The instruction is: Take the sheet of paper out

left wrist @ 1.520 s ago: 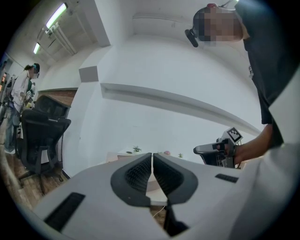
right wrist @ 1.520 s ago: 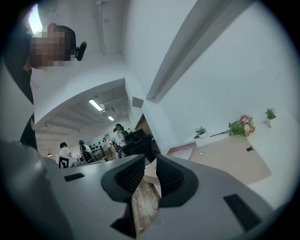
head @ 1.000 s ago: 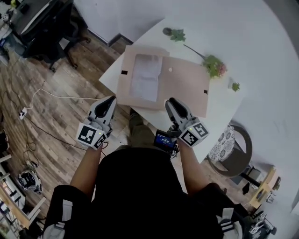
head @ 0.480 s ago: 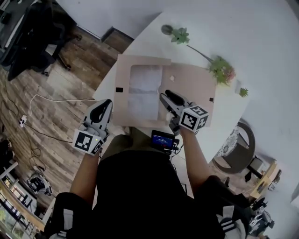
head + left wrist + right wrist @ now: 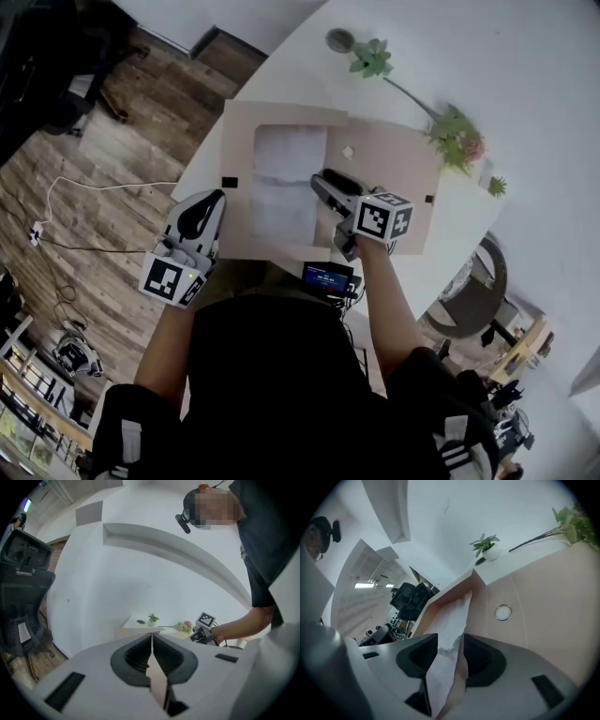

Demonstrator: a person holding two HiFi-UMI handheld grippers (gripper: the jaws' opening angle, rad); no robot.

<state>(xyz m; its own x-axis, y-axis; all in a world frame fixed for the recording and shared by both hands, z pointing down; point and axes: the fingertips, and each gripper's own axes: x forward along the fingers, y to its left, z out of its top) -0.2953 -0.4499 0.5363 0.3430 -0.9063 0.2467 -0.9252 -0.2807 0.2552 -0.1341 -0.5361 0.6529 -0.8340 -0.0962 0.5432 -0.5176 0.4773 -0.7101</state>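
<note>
A tan paper folder (image 5: 384,169) lies open on the white table (image 5: 525,84), with a white sheet of paper (image 5: 281,178) on its left half. My left gripper (image 5: 214,199) sits at the folder's left edge. In the left gripper view its jaws (image 5: 152,653) are shut on a thin tan edge of the folder (image 5: 157,681). My right gripper (image 5: 319,183) is low over the folder at the sheet's right side. Its jaws (image 5: 450,653) are opening, and the crumpled edge of the sheet (image 5: 452,616) and a tan fold stand between them, not pinched.
A small potted plant (image 5: 373,58), a dark round thing (image 5: 339,39) and a flower sprig (image 5: 459,141) lie along the table's far side. A round snap (image 5: 503,612) sits on the folder. A black office chair (image 5: 23,573) stands on the wooden floor to the left, and another chair (image 5: 469,300) to the right.
My right gripper came forward and down from the table's near edge onto the folder by the sheet. My left gripper closed in on the folder's left edge.
</note>
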